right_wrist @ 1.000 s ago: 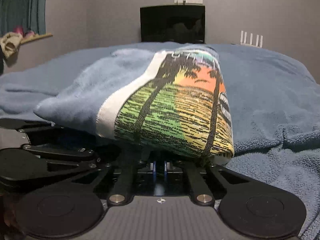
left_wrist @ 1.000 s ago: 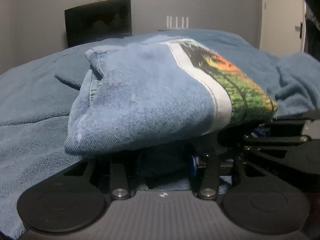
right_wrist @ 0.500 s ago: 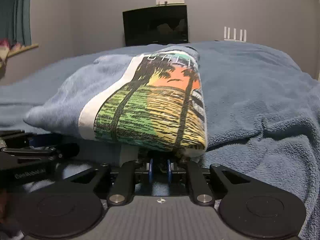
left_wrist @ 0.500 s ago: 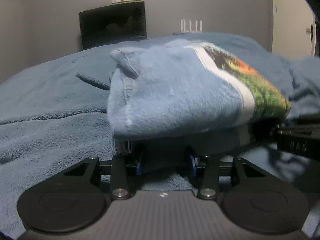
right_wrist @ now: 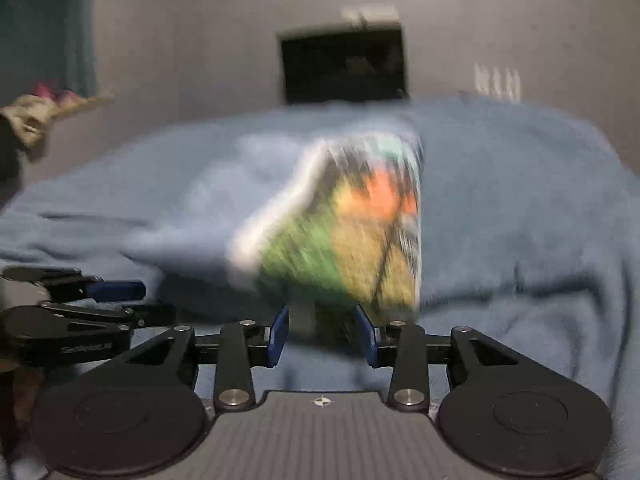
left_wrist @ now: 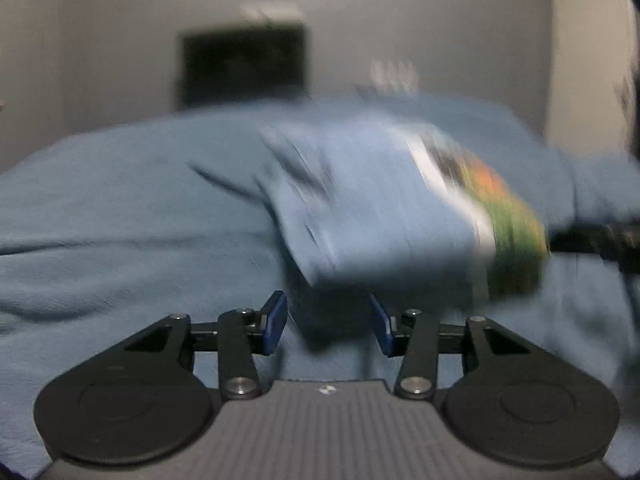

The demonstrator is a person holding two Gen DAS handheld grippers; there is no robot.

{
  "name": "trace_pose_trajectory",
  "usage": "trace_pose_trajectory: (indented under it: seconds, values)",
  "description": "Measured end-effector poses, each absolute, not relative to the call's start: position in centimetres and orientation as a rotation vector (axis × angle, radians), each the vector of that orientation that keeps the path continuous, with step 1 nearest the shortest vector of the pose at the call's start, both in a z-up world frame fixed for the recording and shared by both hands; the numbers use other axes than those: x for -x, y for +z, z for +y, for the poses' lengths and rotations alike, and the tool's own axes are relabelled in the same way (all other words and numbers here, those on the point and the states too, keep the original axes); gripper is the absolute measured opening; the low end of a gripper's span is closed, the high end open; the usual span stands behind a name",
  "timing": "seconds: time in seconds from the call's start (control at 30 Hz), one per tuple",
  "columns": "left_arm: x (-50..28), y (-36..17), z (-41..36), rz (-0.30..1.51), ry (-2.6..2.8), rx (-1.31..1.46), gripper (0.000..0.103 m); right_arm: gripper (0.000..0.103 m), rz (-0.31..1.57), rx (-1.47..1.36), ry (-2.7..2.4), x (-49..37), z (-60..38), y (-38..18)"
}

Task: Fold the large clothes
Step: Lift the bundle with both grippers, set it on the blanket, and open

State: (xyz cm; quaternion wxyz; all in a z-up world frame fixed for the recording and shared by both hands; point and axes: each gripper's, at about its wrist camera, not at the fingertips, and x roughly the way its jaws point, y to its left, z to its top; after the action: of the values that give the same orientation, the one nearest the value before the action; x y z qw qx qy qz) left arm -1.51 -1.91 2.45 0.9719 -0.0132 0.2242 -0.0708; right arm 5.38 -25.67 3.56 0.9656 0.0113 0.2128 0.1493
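Currently: folded shirt (left_wrist: 384, 216) mid-bed (left_wrist: 120, 220), lying on blanket. Left gripper (left_wrist: 328, 326) and right gripper (right_wrist: 322, 334): jaws spread, grasping nothing, just beside shirt's near edge. Risk: a jaw snagging the hem would likely undo the fold. Frames blurred.

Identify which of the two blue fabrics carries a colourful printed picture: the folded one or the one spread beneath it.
The folded shirt: its orange-and-green print with a white border marks it out; the blanket under it is plain blue.
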Motion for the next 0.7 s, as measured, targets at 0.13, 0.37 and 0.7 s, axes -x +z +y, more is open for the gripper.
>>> trace_pose_trajectory:
  seconds: [0.13,0.37,0.7]
  values:
    - [0.5,5.5,-2.2,0.354,-0.159,0.143,0.044,0.042,0.383,-0.034,0.236,-6.7,-26.4,3.6]
    - [-4.1,1.8,-7.0,0.581,-0.199,-0.013,0.044,0.047,0.455,-0.023,0.207,-11.0,-26.1,0.5]
    - [-3.4,1.7,-5.6,0.580,-0.197,0.014,0.054,0.059,0.491,-0.043,0.201,-12.1,-26.4,0.1]
